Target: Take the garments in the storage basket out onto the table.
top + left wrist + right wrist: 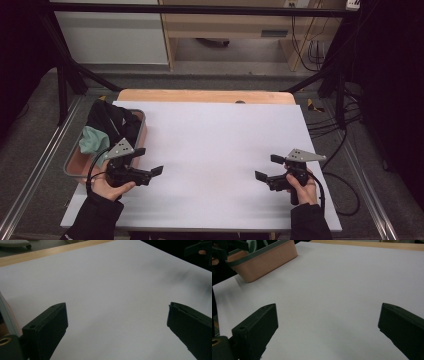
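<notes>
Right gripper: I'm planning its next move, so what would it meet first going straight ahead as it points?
Probably nothing but bare white table top; the right gripper, jaws open, aims right of the pink basket.

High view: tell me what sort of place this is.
Probably a lab or workshop recording station: a table under a white sheet stands inside a black metal frame, loose cables trail over the grey floor, and a person holds the left gripper and right gripper over it.
</notes>
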A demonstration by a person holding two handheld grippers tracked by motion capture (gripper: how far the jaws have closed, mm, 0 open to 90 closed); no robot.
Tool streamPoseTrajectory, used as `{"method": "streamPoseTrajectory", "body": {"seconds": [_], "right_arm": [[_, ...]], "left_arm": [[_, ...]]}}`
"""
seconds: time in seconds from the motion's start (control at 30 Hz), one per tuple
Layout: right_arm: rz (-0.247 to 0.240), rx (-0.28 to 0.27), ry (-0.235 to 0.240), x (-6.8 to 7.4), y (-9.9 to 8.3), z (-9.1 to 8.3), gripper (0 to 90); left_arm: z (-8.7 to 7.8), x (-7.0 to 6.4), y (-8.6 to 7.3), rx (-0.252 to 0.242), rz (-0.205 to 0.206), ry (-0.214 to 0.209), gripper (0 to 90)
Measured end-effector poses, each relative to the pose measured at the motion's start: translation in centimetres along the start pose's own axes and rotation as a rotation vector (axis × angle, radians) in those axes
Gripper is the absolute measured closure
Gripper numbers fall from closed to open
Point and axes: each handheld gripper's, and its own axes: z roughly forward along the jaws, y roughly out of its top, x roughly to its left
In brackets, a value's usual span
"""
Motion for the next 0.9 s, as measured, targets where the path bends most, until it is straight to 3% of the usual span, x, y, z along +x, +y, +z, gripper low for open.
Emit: {"method": "streamPoseTrajectory", "body": {"seconds": [0.9], "right_arm": [[-0.004,0.008,-0.004,0.1,-0.1,0.2,3.2]], "left_arm": [[-1.8,1.4,0.9,-0.007,-0.016,0.057,2.6]]}}
